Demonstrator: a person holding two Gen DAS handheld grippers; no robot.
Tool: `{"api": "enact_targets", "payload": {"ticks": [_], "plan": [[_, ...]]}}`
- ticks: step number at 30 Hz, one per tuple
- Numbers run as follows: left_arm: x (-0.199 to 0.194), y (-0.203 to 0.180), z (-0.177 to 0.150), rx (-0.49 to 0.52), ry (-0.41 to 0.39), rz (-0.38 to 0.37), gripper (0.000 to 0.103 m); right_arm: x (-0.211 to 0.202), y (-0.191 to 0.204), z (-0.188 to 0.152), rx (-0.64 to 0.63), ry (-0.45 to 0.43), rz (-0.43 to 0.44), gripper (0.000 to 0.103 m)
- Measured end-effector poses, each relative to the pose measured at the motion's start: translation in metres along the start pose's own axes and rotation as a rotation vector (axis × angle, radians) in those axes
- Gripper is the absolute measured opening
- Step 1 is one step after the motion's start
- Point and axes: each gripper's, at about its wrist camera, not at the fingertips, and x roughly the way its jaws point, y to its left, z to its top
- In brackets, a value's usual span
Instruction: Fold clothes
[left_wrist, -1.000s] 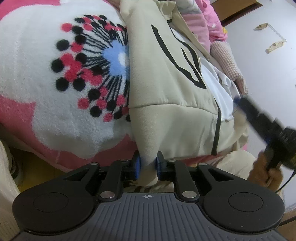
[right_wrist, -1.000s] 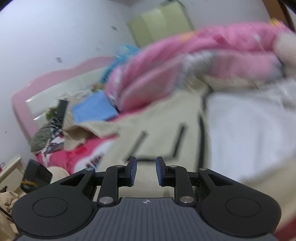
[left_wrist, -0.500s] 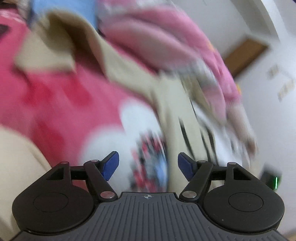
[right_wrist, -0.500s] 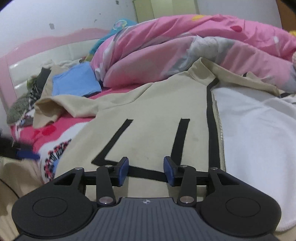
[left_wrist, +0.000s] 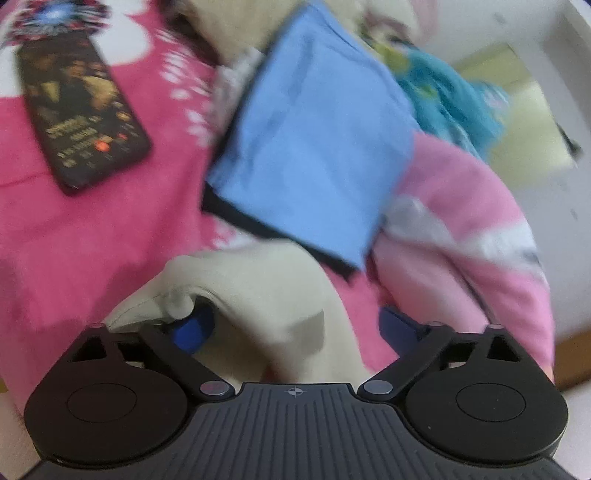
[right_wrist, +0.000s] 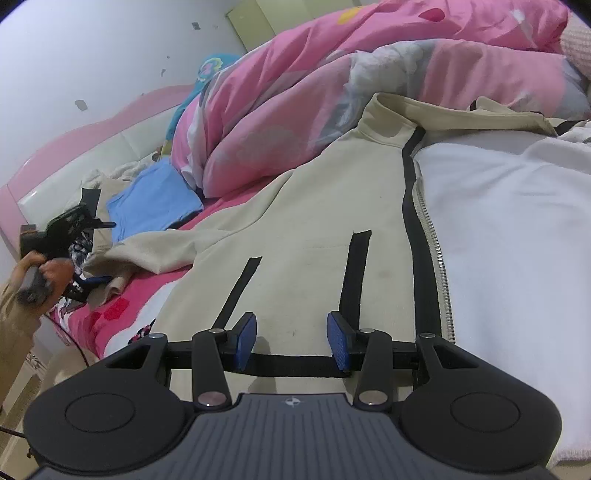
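Left gripper (left_wrist: 295, 328) spread wide, beige sleeve (left_wrist: 251, 291) lying loose between its fingers; right gripper (right_wrist: 291, 341) half-spread, empty, low-centre over the jacket (right_wrist: 303, 229).

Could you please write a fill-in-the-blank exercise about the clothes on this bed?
1. The folded cloth beside the pink duvet is ___ in colour.
2. The beige jacket has a zipper and stripes of ___ colour.
3. The jacket's lining is ___.
4. On the pink blanket lies a dark ___.

Missing words: blue; black; white; phone
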Motion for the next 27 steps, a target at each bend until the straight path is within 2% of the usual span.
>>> {"api": "enact_targets", "payload": {"ticks": [2,4,6,8,11,15,18,21,24,27], "plan": [[0.004,-0.004,0.004,-0.021,-0.048,0.050,0.041,0.001,0.001,0.000,-0.003,-0.001,-0.001,0.045],[0.006,-0.013,0.005,0.019,-0.078,0.087,0.016,0.001,0.001,-0.001,-0.004,-0.003,-0.001,0.045],[0.003,-0.035,-0.002,0.136,-0.121,0.078,0.013,0.002,0.002,-0.001,-0.006,-0.004,0.000,0.045],[-0.006,-0.061,-0.012,0.304,-0.171,0.034,0.009,0.002,0.002,-0.002,-0.012,-0.004,-0.001,0.046],[-0.025,-0.110,-0.057,0.673,-0.212,-0.091,0.009,0.003,0.004,-0.003,-0.022,-0.005,-0.003,0.047],[-0.047,-0.143,-0.163,1.290,-0.171,-0.304,0.009,0.004,0.007,-0.005,-0.040,-0.007,-0.003,0.052],[-0.044,-0.131,-0.233,1.607,-0.051,-0.363,0.010,0.004,0.008,-0.005,-0.046,-0.008,-0.004,0.053],[-0.033,-0.112,-0.268,1.701,0.047,-0.326,0.010,0.004,0.008,-0.005,-0.048,-0.008,-0.003,0.053],[-0.028,-0.102,-0.269,1.700,0.063,-0.294,0.010,0.003,0.007,-0.006,-0.048,-0.008,-0.002,0.053],[-0.031,-0.109,-0.250,1.637,0.015,-0.271,0.010,0.004,0.007,-0.006,-0.049,-0.008,-0.002,0.053]]}}
